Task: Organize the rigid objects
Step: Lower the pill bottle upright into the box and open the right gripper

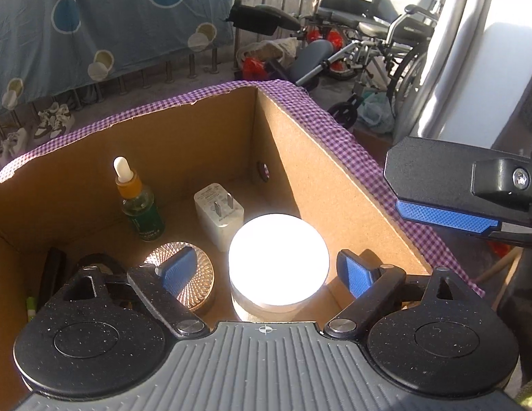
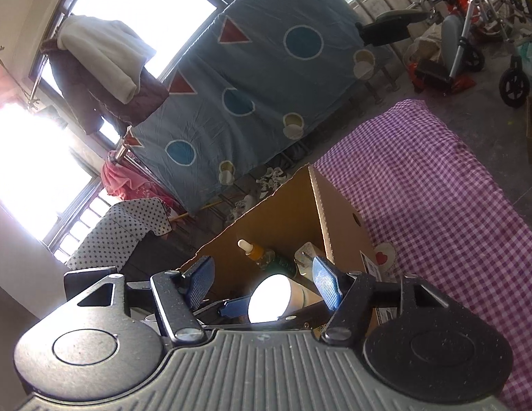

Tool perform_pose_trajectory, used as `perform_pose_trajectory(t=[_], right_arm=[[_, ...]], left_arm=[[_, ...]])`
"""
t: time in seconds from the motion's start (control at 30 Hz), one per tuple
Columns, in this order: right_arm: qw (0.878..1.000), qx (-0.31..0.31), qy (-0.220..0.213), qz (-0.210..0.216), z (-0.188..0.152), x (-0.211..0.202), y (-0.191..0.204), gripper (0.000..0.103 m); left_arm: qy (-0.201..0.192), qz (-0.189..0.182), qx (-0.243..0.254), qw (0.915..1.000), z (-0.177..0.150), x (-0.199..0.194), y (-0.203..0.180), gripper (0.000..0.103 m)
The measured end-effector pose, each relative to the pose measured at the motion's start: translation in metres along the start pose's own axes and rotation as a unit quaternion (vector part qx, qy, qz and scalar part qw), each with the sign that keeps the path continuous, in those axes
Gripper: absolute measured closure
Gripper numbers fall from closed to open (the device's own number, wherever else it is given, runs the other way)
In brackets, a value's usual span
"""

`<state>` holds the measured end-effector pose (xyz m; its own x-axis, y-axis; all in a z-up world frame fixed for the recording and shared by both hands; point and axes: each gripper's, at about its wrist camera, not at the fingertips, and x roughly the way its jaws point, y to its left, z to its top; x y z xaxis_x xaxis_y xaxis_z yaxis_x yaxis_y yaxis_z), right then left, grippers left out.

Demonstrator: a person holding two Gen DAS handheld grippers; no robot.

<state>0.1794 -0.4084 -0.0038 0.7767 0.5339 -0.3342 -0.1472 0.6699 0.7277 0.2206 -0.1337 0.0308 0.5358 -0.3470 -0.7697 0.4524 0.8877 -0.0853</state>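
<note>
A cardboard box [image 1: 327,185] stands on a purple checked cloth [image 2: 437,185]. Inside it are a white-lidded jar [image 1: 278,260], a dropper bottle [image 1: 137,202], a white plug adapter [image 1: 219,214] and a faceted gold-lidded tin [image 1: 194,274]. My left gripper [image 1: 266,274] is open inside the box, its blue pads either side of the white jar without touching it. My right gripper [image 2: 262,281] is open and empty, hovering over the box's near side; one of its fingers [image 1: 447,185] shows at the right of the left wrist view. The jar [image 2: 269,298] and bottle [image 2: 262,255] show below it.
Dark objects [image 1: 53,274] lie in the box's left corner. Beyond the table are a wheelchair [image 1: 375,34], railings, shoes [image 1: 50,123] on the floor and a hanging blue sheet [image 2: 259,78]. A white panel [image 1: 471,68] stands at the right.
</note>
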Motion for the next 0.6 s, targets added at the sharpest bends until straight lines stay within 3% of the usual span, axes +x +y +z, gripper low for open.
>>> perform_pose_trajectory(t=[0.13,0.3,0.37,0.43,0.6], right_arm=[[1.000,0.003,-0.028,-0.008,-0.011,-0.026,0.009,0.033],[0.998,-0.018,-0.062,-0.022,-0.029,-0.058,0.029,0.022],[0.997,-0.034,-0.067,-0.031,-0.037,-0.067,0.037,0.007],[0.995,-0.057,-0.069,-0.041,-0.044,-0.072,0.046,0.002],[0.990,-0.109,-0.052,-0.075,-0.061,-0.070,0.067,0.000]], left_arm=[[-0.043,0.002,-0.007,0.9990,-0.003,-0.030,0.000,0.008],[-0.092,0.009,-0.024,0.9954,-0.018,-0.077,0.007,0.003],[-0.106,0.011,-0.033,0.9938,-0.026,-0.094,0.011,0.001],[-0.121,0.020,-0.040,0.9916,-0.036,-0.112,0.015,0.001],[-0.119,0.071,-0.075,0.9875,-0.053,-0.135,0.025,0.000]])
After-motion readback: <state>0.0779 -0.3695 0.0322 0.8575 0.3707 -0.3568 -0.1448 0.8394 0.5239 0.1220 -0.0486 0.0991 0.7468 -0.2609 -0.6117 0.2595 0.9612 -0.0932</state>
